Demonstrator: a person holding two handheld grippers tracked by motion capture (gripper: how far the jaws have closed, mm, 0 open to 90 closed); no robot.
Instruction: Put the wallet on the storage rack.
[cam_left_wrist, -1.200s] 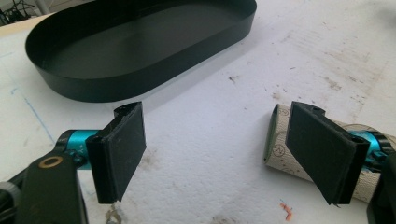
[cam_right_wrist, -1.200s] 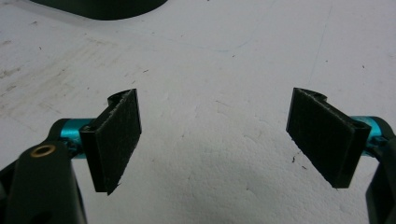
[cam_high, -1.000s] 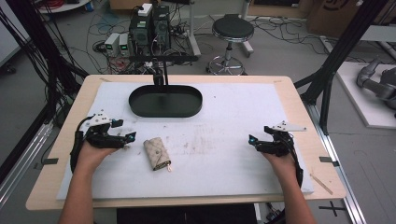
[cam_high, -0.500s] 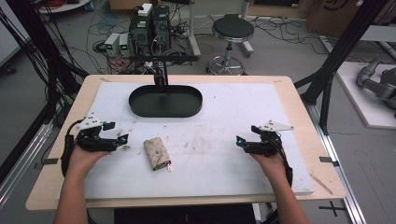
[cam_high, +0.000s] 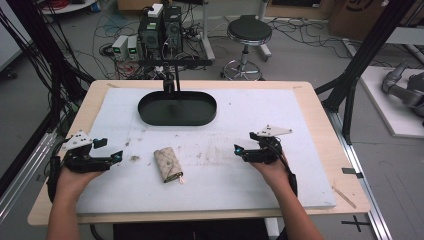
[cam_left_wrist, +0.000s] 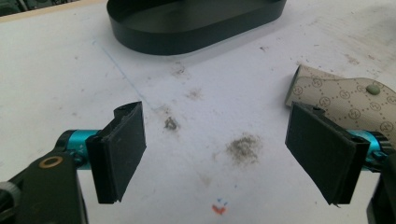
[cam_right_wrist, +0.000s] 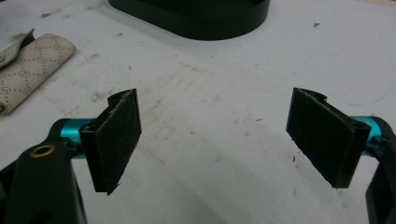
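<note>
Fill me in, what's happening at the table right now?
A person holds a two-jaw gripper in each hand over a white mat. Both the left gripper and the right gripper are open and hold nothing. A beige patterned pouch lies flat on the mat between them, nearer the left gripper, untouched. A black oval tray sits at the far side, with nothing visible in it. No grasp has begun.

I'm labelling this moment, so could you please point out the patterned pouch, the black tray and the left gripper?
Patterned pouch (cam_high: 167, 164): high view, middle of its flap.
Black tray (cam_high: 150, 98): high view, left rim.
Left gripper (cam_left_wrist: 215, 140): left gripper view, midway between its open jaws.
</note>
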